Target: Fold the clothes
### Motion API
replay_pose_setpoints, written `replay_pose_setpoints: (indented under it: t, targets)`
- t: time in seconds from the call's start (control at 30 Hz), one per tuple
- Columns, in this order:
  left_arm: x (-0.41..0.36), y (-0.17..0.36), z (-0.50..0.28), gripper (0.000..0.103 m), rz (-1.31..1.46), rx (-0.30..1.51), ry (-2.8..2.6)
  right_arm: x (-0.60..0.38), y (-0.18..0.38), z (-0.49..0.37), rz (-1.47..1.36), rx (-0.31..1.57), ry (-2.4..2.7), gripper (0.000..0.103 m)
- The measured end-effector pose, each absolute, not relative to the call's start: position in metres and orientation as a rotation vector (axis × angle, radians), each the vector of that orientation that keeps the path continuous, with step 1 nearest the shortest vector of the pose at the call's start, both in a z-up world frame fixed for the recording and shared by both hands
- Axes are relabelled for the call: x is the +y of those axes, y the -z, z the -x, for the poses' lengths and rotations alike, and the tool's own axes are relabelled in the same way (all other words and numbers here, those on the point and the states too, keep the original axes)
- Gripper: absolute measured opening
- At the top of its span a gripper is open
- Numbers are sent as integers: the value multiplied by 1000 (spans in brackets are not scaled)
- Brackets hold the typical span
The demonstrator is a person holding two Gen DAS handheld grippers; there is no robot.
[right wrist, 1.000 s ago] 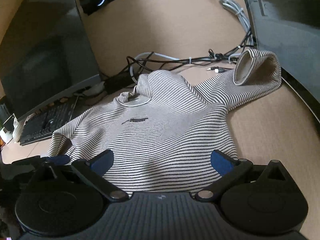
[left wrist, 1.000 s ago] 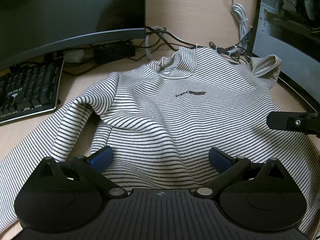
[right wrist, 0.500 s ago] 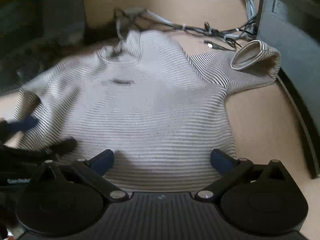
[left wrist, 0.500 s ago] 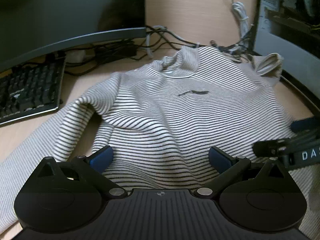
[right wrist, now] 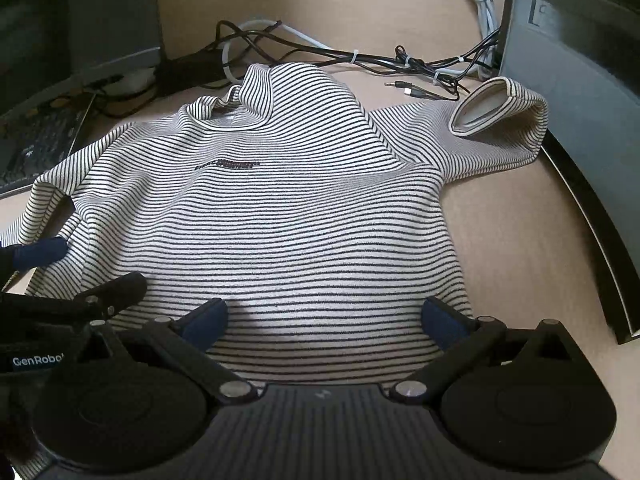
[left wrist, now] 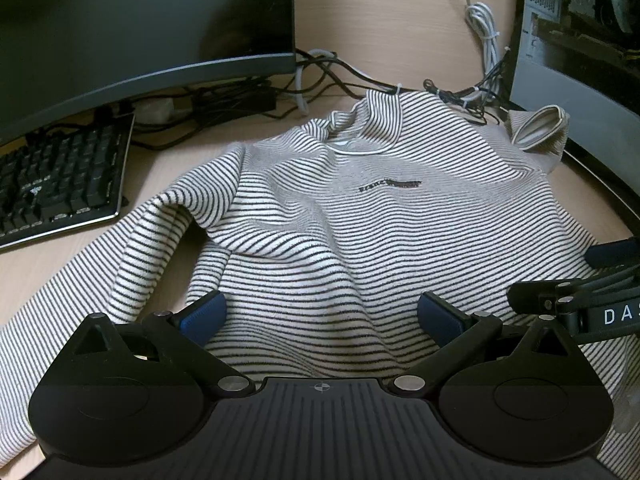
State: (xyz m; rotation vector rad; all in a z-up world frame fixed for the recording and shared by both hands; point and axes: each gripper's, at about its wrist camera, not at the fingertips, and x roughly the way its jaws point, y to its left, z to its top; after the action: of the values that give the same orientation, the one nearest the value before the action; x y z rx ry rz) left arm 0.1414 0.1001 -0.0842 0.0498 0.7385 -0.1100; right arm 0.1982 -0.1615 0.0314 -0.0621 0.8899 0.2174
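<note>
My left gripper (left wrist: 320,312) hung just above the lower hem of the cream long-sleeved top with thin black stripes (left wrist: 360,232), its blue-padded jaws spread wide and holding nothing. My right gripper (right wrist: 324,316) sat beside it over the same hem, equally wide open and empty. The top lay face up and roughly flat on the pale wooden desk (right wrist: 520,240) straight ahead of both grippers, collar at the far end.

As I judged it, the step in hand was to take the hem at two points and fold it up toward the collar. To do that well I needed each gripper near its own bottom corner, both layers pinched together, and both lifted evenly so the stripes stayed square.

The sleeves were the trouble. The one ahead and to my right was bunched, its cuff (right wrist: 496,108) standing open against the dark computer case (right wrist: 580,80); the one to my left trailed off past my left gripper toward me. Beyond the collar lay a tangle of black and white cables (right wrist: 360,56), and a black keyboard (left wrist: 60,176) sat ahead to the left, both close enough to snag loose cloth.
</note>
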Motion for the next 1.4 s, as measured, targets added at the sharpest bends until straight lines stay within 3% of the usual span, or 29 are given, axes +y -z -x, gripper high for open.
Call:
replay_pose_setpoints:
  t: [0.27, 0.63, 1.03, 1.07, 1.13, 1.2, 1.27, 1.4]
  targets:
    - [123, 67, -137, 103, -11, 881, 200, -160, -30, -196, 74, 870, -208, 103]
    - [267, 37, -55, 103, 342, 817, -342, -161, -27, -192, 76, 834, -220, 103]
    - [305, 61, -55, 98, 393, 892, -422, -174, -33, -189, -27, 804, -316, 103]
    - [300, 61, -61, 94, 367, 887, -411, -177, -37, -188, -51, 789, -339, 101]
    - [291, 61, -74, 74, 311, 882, -391, -180, -48, -185, -70, 746, -368, 98]
    - [285, 56, -86, 10, 254, 881, -384, -184, -58, -181, -59, 697, -373, 98]
    - [284, 34, -92, 10, 245, 824, -369, -194, -66, -177, -66, 658, -359, 98]
    - [272, -59, -104, 10, 163, 584, -310, -216, -75, -167, -89, 597, -328, 98]
